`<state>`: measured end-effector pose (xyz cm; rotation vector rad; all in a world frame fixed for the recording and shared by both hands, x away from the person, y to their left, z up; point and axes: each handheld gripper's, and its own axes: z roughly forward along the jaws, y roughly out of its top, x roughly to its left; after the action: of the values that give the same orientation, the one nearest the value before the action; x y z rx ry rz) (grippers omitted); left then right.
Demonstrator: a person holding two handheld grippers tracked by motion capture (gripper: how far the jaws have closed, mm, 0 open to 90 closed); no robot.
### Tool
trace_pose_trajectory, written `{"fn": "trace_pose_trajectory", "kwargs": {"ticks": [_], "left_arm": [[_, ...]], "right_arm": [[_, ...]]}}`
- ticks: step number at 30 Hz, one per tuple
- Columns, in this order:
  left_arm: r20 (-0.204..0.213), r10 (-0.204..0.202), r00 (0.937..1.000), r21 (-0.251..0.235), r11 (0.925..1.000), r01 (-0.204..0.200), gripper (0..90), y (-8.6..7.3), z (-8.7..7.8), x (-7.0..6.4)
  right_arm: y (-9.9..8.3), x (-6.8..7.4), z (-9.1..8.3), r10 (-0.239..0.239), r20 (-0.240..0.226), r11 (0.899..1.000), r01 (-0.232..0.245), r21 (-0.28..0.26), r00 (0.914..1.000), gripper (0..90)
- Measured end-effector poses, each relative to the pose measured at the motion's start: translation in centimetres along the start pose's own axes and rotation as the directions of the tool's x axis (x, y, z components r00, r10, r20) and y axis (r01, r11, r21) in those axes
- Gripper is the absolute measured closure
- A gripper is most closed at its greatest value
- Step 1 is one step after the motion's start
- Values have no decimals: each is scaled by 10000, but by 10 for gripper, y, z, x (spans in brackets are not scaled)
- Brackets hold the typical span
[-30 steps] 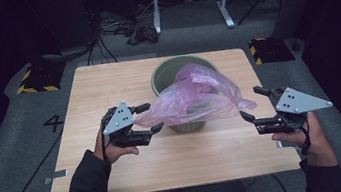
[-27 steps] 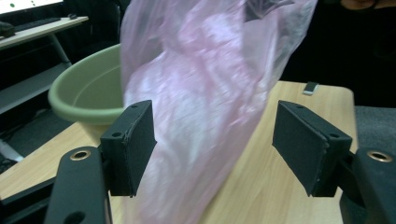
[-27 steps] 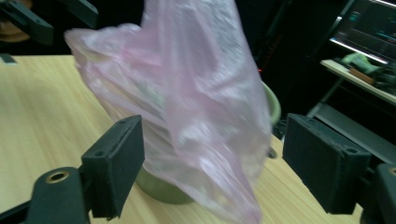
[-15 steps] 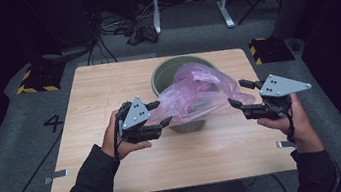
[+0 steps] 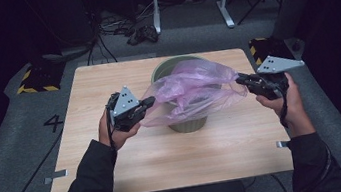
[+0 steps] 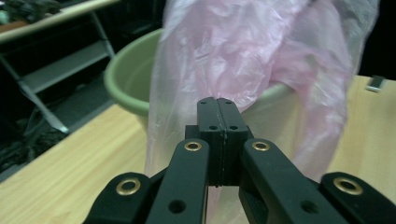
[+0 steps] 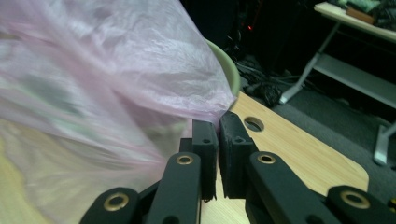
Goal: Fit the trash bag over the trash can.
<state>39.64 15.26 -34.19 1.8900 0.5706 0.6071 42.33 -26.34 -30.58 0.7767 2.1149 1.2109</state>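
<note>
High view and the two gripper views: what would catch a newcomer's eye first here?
The pink plastic bag stands out, stretched across the top of the green bin in the middle of the wooden table. The left gripper pinches the bag's edge on one side of the bin and the right gripper pinches it on the other, each held in a hand, so the film spreads wide between them.
</note>
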Motion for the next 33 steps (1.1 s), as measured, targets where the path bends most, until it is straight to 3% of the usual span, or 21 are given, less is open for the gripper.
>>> {"fn": "trace_pose_trajectory", "kwargs": {"ticks": [1, 4, 6, 11, 16, 18, 23, 24, 25, 26, 28, 30, 33], "left_arm": [[136, -279, 9995, -110, 9995, 280, 900, -1, 0, 5], [-55, -515, 9987, -167, 9985, 514, 900, -4, 1, 14], [-479, -382, 9981, 14, 9993, 383, 900, -7, 6, 20], [-626, -1139, 9915, 15, 9935, 1142, 900, -17, 18, 39], [-1110, -1086, 9879, 386, 9928, 1134, 900, -27, 25, 47], [-1045, -1343, 9854, 313, 9899, 1382, 899, -31, 27, 51], [-1289, -1343, 9825, 545, 9883, 1422, 891, -39, 37, 51], [-1608, -1271, 9788, 626, 9884, 1386, 851, -41, 41, 49], [-1896, -1356, 9725, 569, 9872, 1488, 752, -41, 42, 48], [-1729, -1643, 9711, 297, 9847, 1719, 656, -42, 41, 48], [-1595, -1776, 9711, -73, 9839, 1788, 541, -41, 33, 47], [-1572, -1594, 9746, -262, 9872, 1572, 434, -39, 20, 42], [-1623, -1343, 9776, -657, 9900, 1251, 356, -42, 1, 31]], "right_arm": [[0, -3, 3, 143, 63, 9999, -144, 44, 9999, 873], [1, -10, 11, 348, 204, 9989, -354, 303, 9992, 881], [0, -14, 17, 493, 268, 9973, -507, 536, 9984, 885], [-12, -25, 32, 1365, 318, 9821, -1395, 1268, 9901, 891], [-24, -26, 38, 1627, 210, 9724, -1639, 1661, 9865, 895], [-32, -26, 38, 1748, 97, 9684, -1737, 1788, 9846, 895], [-45, -24, 40, 2003, -125, 9643, -1948, 1796, 9797, 893], [-46, -23, 41, 1996, -102, 9646, -1947, 1779, 9798, 893], [-48, -22, 42, 1973, -36, 9644, -1935, 1804, 9803, 893], [-49, -22, 43, 1983, -19, 9643, -1948, 1794, 9801, 893], [-52, -21, 43, 2018, 10, 9658, -1991, 1664, 9794, 893], [-52, -21, 41, 2004, 22, 9682, -1984, 1525, 9797, 892], [-49, -20, 36, 1949, -26, 9725, -1929, 1308, 9808, 871]]}}
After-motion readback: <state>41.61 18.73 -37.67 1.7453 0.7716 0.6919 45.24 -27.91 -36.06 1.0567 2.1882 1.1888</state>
